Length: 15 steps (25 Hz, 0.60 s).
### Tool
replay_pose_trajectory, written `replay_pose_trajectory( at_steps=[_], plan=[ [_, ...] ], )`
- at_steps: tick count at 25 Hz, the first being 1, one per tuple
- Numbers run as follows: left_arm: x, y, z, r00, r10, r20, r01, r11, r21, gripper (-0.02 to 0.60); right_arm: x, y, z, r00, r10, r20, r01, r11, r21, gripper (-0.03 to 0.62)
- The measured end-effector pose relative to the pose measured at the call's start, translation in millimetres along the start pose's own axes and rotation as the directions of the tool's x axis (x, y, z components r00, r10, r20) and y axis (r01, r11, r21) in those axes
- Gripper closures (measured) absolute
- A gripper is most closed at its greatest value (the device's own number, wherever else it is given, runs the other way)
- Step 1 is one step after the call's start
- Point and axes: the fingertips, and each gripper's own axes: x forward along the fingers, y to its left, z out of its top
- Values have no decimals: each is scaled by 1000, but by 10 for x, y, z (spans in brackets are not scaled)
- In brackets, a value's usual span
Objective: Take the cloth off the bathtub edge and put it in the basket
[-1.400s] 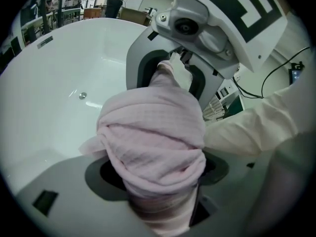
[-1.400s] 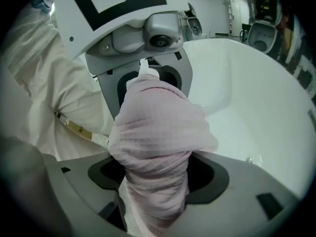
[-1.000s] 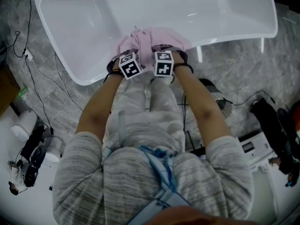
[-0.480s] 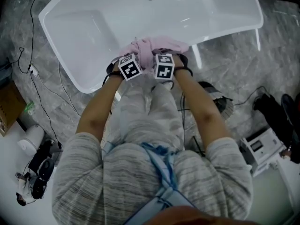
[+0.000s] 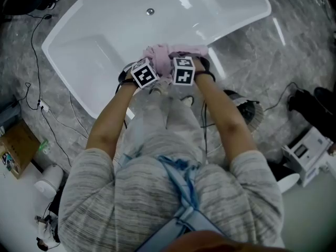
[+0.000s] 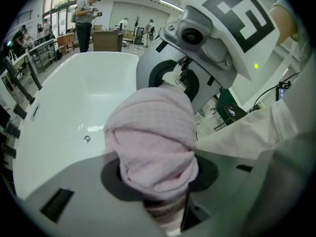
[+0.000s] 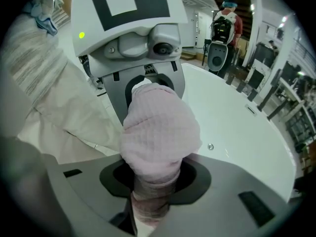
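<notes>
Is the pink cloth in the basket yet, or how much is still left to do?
Done: the pink cloth looks lifted off the bathtub edge. In hand: the left hand-held gripper and the right hand-held gripper have just been closing on it, and both now grip it, bunched up above the bathtub. Left: carrying it to the basket and dropping it in. No basket shows in any view yet.

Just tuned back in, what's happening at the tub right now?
A person stands at the white bathtub with a gripper in each hand. The left gripper and the right gripper have just been closing their jaws, and both are now clamped on the pink cloth. The cloth is bunched between them over the tub's near edge. No basket is in view, so the drop-off is not yet done.
</notes>
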Motion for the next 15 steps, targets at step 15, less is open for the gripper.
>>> replay_pose_trajectory(
  at_steps=[15],
  plan=[
    [-174, -384, 1201, 1000, 16, -27, -9, 969, 246, 387, -979, 58, -791, 988, -152, -10, 151, 969, 193, 444]
  ],
)
